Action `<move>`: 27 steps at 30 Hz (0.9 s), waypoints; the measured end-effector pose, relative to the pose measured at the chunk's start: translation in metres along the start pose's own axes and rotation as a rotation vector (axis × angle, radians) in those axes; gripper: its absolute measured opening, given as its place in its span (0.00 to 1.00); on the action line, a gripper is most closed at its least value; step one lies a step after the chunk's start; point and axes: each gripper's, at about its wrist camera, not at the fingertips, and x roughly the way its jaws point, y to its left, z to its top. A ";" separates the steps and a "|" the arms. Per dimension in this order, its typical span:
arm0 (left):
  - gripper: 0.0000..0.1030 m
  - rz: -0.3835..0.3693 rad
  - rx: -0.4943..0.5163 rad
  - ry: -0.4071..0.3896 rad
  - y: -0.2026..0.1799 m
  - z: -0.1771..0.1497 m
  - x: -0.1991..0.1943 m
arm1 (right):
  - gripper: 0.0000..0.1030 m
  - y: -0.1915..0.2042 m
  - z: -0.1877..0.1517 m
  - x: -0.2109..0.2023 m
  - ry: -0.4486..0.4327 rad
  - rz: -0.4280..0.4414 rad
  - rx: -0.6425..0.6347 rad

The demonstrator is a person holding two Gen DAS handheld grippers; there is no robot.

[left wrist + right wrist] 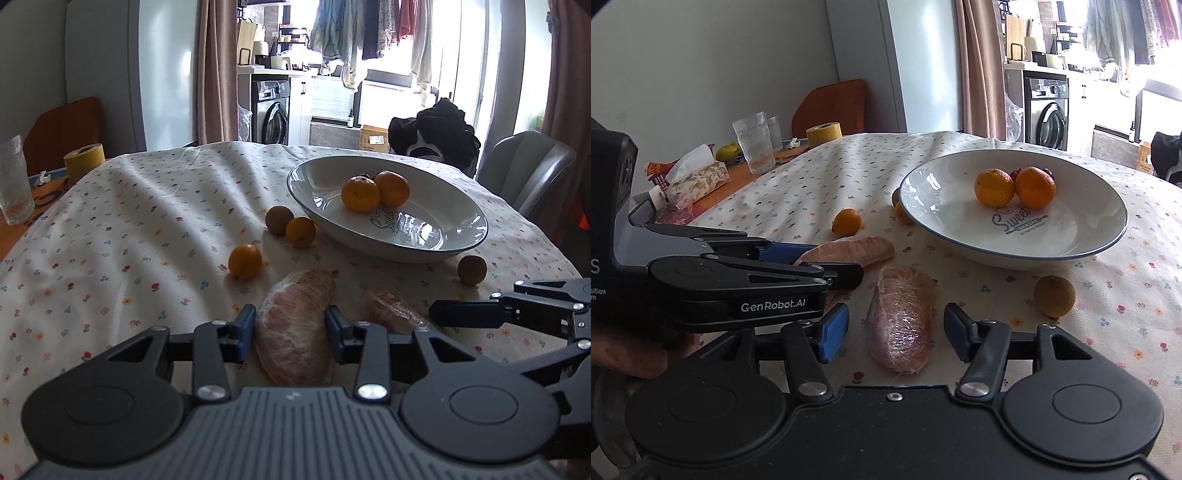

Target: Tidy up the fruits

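Orange citrus is sitting partly sorted: two oranges (375, 192) are already resting together in the white dish (461, 236), with something dark red tucked behind them that is too hidden to name. The rest is still lying on the flowered table (129, 229), so by my reckoning the job is well under halfway. From the dish, two small oranges (273, 243) and one brown round fruit (279, 220) are waiting out at about eight o'clock, and another brown round fruit (1054, 296) at about five o'clock.

Two peeled pomelo wedges, pale pink and wrapped in shiny cling film, are lying nearest the cameras. The left tongs (291, 326) are closing on the left wedge (295, 325), blue pads touching or very nearly touching its flanks; I cannot tell whether they are truly pinching. The right tongs (895, 334) are standing spread around the right wedge (901, 317), clear gaps showing on both sides.
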 end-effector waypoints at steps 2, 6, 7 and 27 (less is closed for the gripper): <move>0.38 -0.006 -0.018 -0.002 0.004 0.000 -0.002 | 0.57 0.002 0.002 0.003 0.003 -0.006 -0.011; 0.38 -0.007 -0.049 -0.012 0.015 0.001 -0.008 | 0.57 0.007 0.003 0.005 0.006 -0.025 -0.027; 0.38 -0.003 -0.056 -0.014 0.018 0.001 -0.010 | 0.57 0.008 0.003 0.006 0.007 -0.031 -0.032; 0.38 -0.023 -0.127 -0.071 0.037 0.004 -0.035 | 0.33 0.000 0.008 -0.003 0.004 -0.027 0.051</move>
